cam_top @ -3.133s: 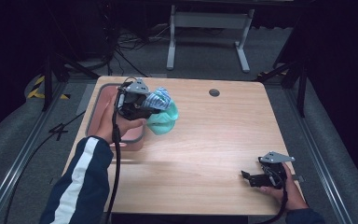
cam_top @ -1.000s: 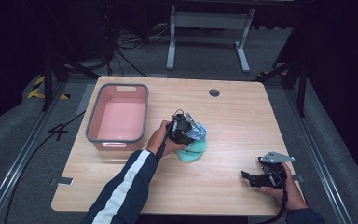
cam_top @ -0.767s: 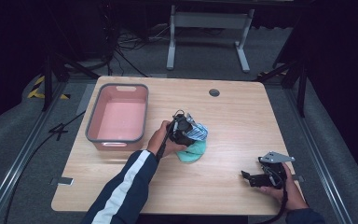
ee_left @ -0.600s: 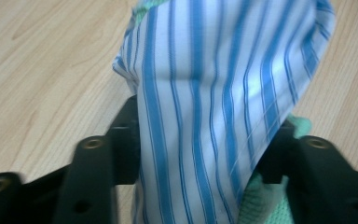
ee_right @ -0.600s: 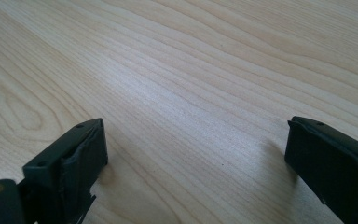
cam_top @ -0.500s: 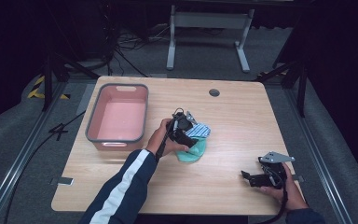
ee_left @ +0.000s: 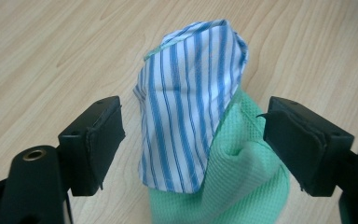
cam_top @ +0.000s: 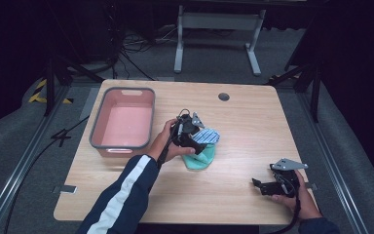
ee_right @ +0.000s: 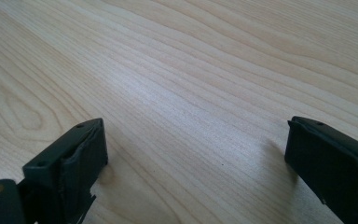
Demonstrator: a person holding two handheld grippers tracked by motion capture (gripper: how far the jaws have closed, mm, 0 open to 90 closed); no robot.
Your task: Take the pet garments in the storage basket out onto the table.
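A blue-and-white striped cloth (cam_top: 209,135) lies bunched on top of a green mesh cloth (cam_top: 202,158) at the middle of the wooden table (cam_top: 253,126). My left gripper (cam_top: 197,140) is right at the pile. In the left gripper view it (ee_left: 194,122) is open, its jaws wide on either side of the striped cloth (ee_left: 191,116) and the green cloth (ee_left: 235,186), touching neither. My right gripper (cam_top: 259,186) rests near the front right of the table. It (ee_right: 198,140) is open over bare wood.
A pink tub with a grey rim (cam_top: 95,127) stands on the left side of the table, nothing visible inside it. A round cable hole (cam_top: 223,96) sits near the far edge. Dark floor, cables and a stand surround the table.
The left gripper brought both cloths from beside the tub to the table's middle, sank a little in the last second, and now stands open around them. The right gripper has stayed still.
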